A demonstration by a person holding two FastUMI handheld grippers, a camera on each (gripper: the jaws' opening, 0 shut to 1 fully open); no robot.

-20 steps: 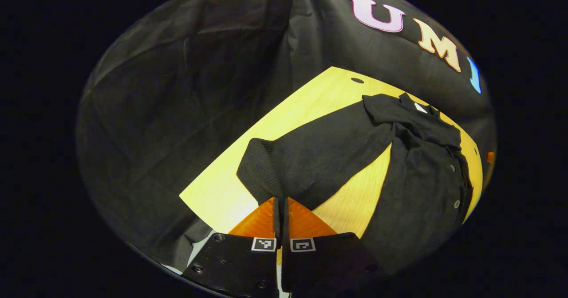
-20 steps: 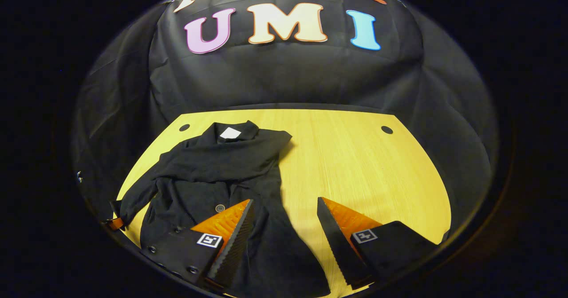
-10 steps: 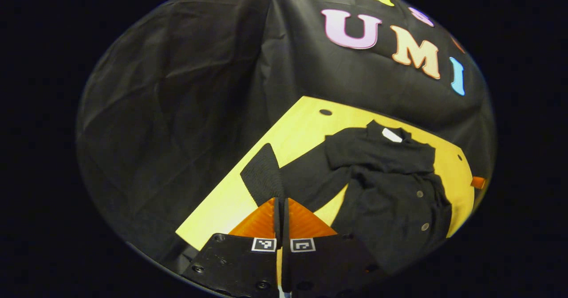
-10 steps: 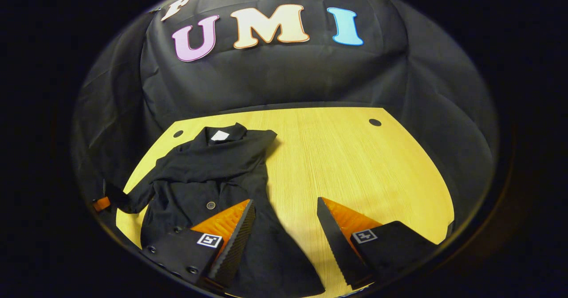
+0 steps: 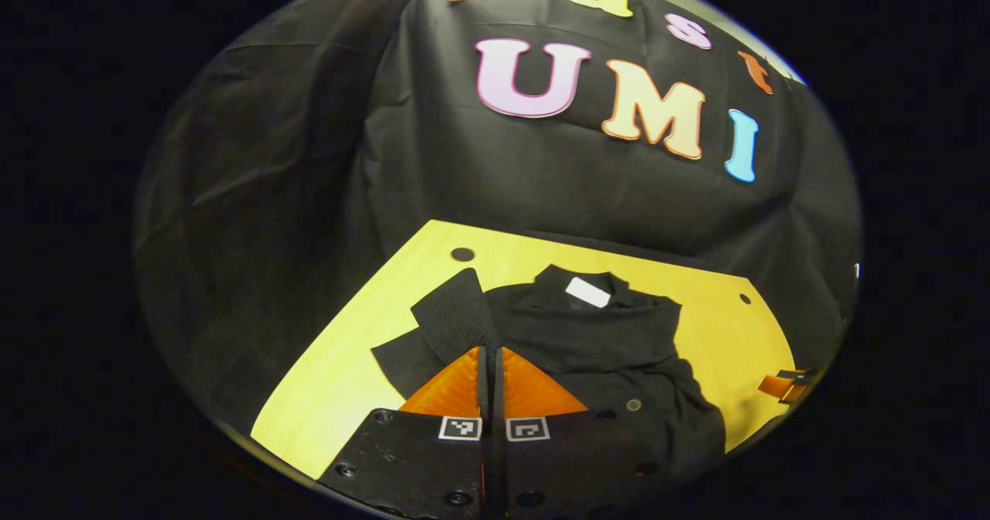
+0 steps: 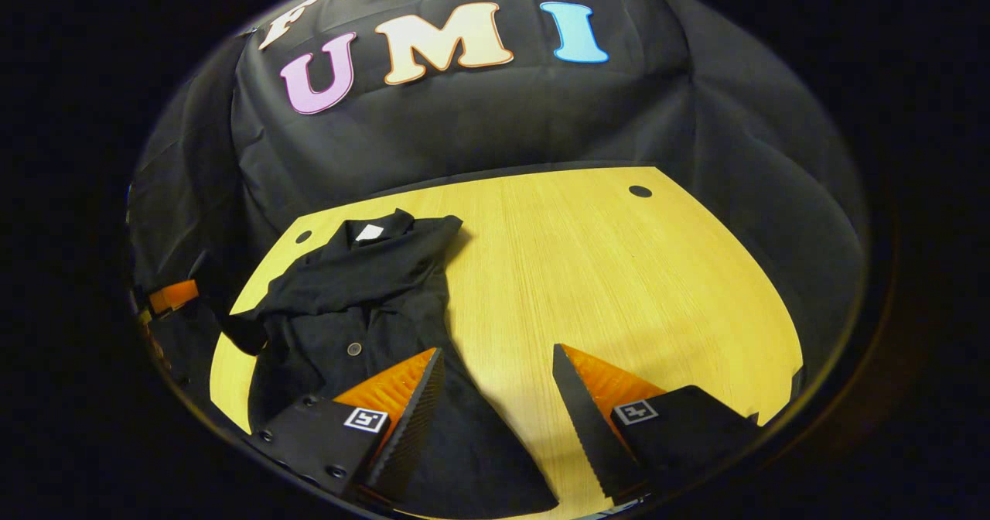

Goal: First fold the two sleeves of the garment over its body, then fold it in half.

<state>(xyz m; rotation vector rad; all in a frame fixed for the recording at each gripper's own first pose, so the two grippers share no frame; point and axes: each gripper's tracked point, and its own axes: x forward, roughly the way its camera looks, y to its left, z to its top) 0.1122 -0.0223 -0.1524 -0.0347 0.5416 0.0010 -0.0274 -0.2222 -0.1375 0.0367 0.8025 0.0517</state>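
On the table [image 6: 619, 272]: black garment [image 6: 363, 303] lies at its left side
left gripper [image 5: 490, 350]: fingers closed, pinching the sleeve cuff [image 5: 456, 311] over the body
right gripper [image 6: 495, 396]: wide apart, empty
Risk: early release could let the sleeve bunch crooked

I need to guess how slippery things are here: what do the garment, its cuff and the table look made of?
Garment: soft matte black cloth, wrinkling loosely, probably woven. Cuff: ribbed knit, fine ridges visible. Table: light wood or wood-look laminate, straight grain, smooth.
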